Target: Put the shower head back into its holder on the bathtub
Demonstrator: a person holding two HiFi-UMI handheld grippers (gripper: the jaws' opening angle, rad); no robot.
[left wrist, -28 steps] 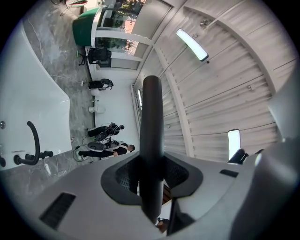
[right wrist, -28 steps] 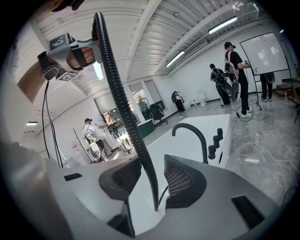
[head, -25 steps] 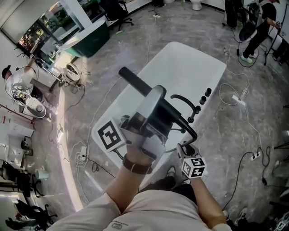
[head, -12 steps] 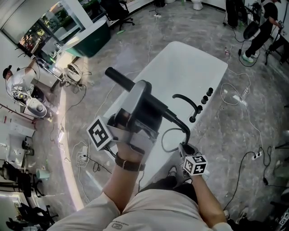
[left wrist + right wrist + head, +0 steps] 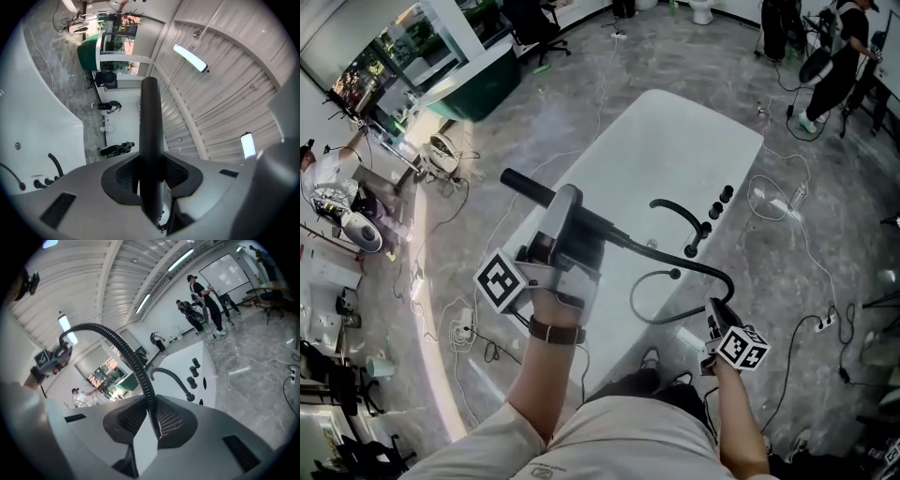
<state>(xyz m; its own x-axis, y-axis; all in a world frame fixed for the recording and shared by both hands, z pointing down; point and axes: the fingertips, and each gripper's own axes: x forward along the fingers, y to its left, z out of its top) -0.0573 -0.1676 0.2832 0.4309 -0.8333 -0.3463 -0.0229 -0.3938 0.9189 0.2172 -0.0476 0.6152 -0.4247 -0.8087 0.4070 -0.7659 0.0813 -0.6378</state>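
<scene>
The black shower head (image 5: 530, 190) is a long dark bar, and my left gripper (image 5: 570, 200) is shut on its handle above the white bathtub (image 5: 675, 141). In the left gripper view the handle (image 5: 151, 136) stands upright between the pads. From the handle the ribbed black hose (image 5: 680, 263) arcs right to my right gripper (image 5: 715, 307). Its jaws have just been closing, and the hose (image 5: 140, 376) is pinched between the pads. A loop of hose (image 5: 639, 292) hangs down to the tub's near rim. The black faucet (image 5: 675, 211) and knobs (image 5: 719, 202) are on the tub's right rim.
White cables (image 5: 787, 202) and a power strip (image 5: 827, 323) lie on the grey floor right of the tub, with more cables (image 5: 469, 328) on its left. A green cabinet (image 5: 487, 80) stands at the back left. People (image 5: 834, 66) stand at the back right.
My left gripper has carried the shower head left and lower in the picture. My right gripper has moved right and closed on the hose, which now stretches between the two.
</scene>
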